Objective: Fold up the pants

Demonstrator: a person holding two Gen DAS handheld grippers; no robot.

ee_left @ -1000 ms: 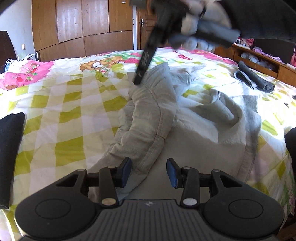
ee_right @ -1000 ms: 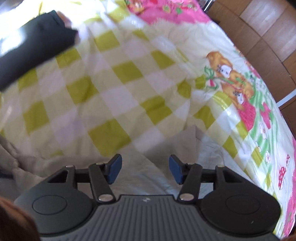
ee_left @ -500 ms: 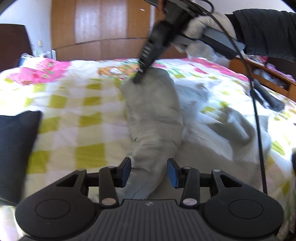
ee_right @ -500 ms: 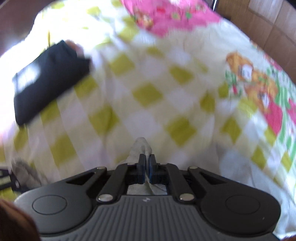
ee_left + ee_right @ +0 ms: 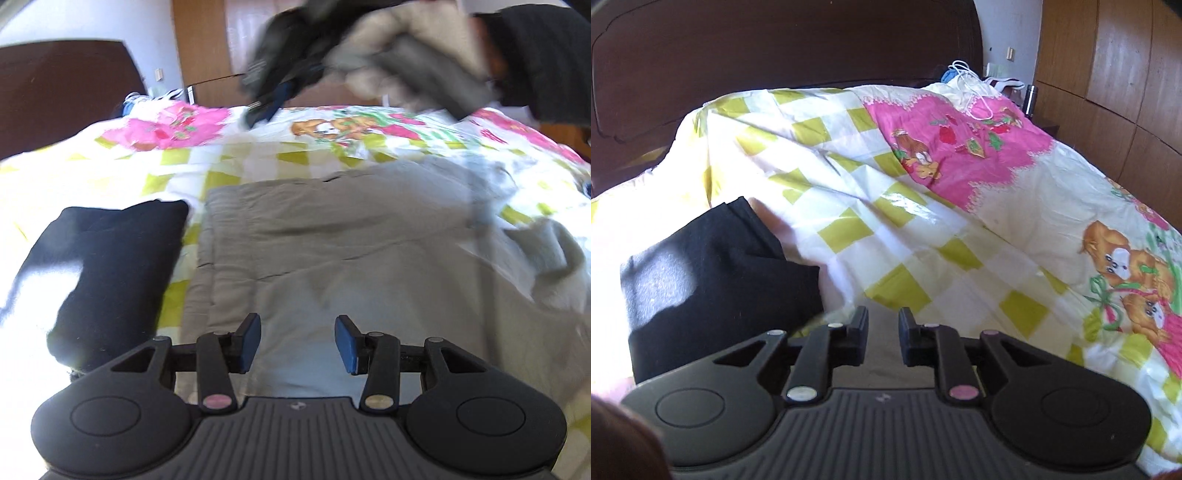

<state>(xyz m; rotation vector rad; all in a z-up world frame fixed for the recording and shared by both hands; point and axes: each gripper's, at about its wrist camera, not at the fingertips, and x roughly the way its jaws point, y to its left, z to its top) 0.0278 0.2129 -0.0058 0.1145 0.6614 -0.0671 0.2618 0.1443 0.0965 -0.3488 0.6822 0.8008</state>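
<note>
The grey pants (image 5: pixel 332 236) lie spread flat across the checked bedspread (image 5: pixel 258 158), their left edge straight and the right end still rumpled. My left gripper (image 5: pixel 296 325) hovers open over their near part, its pads apart and pressing on nothing. In the left wrist view my right gripper (image 5: pixel 266 105) is a blur in a gloved hand (image 5: pixel 388 62), lifted above the far side of the bed. In its own view the right gripper (image 5: pixel 883 315) shows a narrow gap; its jaws are opening and nothing is between them.
A folded black garment (image 5: pixel 110 266) lies just left of the pants, also near the right gripper (image 5: pixel 713 273). A dark headboard (image 5: pixel 775 48) closes off the bed's end, with wooden wardrobe doors (image 5: pixel 1108 74) to its right. A white cable (image 5: pixel 975 96) lies on the pillow end.
The right gripper shut on a pants leg, pulled it out flat, then let go and lifted away. The left gripper swung left, bringing the black garment into view.
</note>
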